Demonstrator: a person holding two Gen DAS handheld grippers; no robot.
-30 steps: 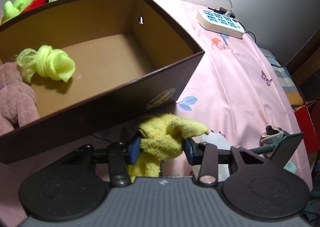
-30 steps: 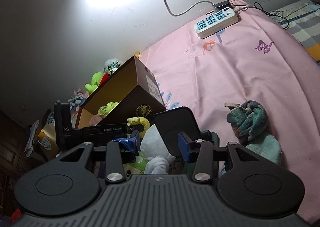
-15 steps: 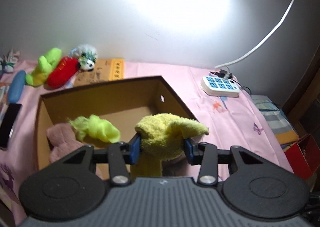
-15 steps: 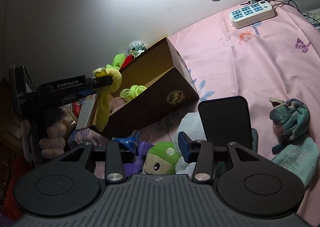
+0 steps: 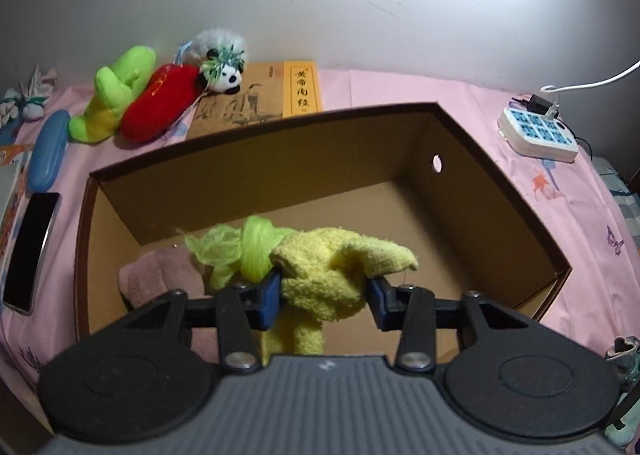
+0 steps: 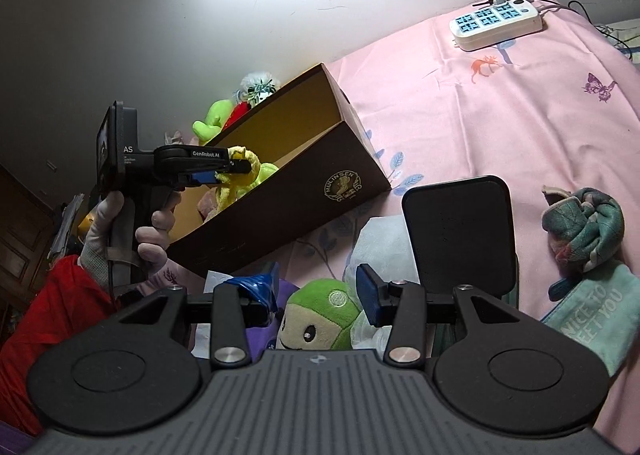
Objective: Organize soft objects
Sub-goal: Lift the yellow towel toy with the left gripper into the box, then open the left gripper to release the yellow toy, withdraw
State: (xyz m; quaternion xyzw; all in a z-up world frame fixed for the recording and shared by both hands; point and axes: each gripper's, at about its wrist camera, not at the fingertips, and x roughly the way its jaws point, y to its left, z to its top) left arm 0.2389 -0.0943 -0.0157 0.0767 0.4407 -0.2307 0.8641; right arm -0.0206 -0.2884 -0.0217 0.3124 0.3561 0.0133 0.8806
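My left gripper (image 5: 323, 295) is shut on a fluffy yellow cloth (image 5: 332, 279) and holds it above the open brown cardboard box (image 5: 500, 191). A neon green mesh bundle (image 5: 236, 247) and a dusty pink plush (image 5: 152, 275) lie inside the box. In the right wrist view the left gripper (image 6: 224, 171) hangs over the box (image 6: 288, 207) with the yellow cloth (image 6: 240, 175) dangling. My right gripper (image 6: 316, 291) is open just above a green-headed plush doll (image 6: 320, 315), not touching it. A teal knotted cloth (image 6: 588, 227) lies to the right.
Behind the box lie a green plush (image 5: 116, 95), a red plush (image 5: 160, 103), a panda toy (image 5: 224, 63) and a yellow book (image 5: 260, 99). A phone (image 5: 30, 251) and blue case (image 5: 50, 151) sit left. A power strip (image 5: 538, 133) is at the right; a black stand (image 6: 460, 235) rises nearby.
My left gripper has carried the yellow cloth up from beside the box's front wall to above its inside. The right gripper has edged over the green-headed doll.
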